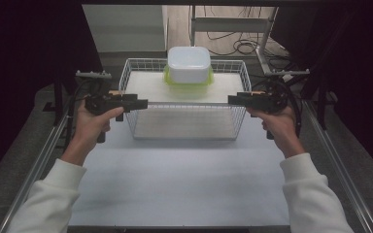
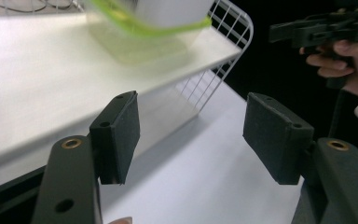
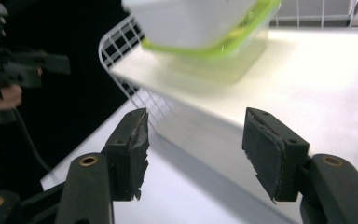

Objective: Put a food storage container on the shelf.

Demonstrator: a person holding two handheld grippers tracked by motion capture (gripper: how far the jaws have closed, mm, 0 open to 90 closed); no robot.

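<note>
A white wire basket (image 1: 184,127) stands at the middle of the white table (image 1: 184,179). A white board (image 1: 148,90) lies across its top. On the board's far part sits a clear tub with a green rim (image 1: 188,82), and a white tub (image 1: 188,63) rests upside down on it. My left gripper (image 1: 143,103) points inward at the basket's left rim, its jaws open and empty (image 2: 191,121). My right gripper (image 1: 232,100) points inward at the right rim, also open and empty (image 3: 196,135). The board's edge and the green-rimmed tub (image 3: 214,51) lie just beyond the jaws.
Metal rails (image 1: 43,155) run along both table sides. Behind the basket are a metal frame (image 1: 233,24) and loose cables (image 1: 243,46) on the floor. Dark curtains close in left and right. The near half of the table is bare white surface.
</note>
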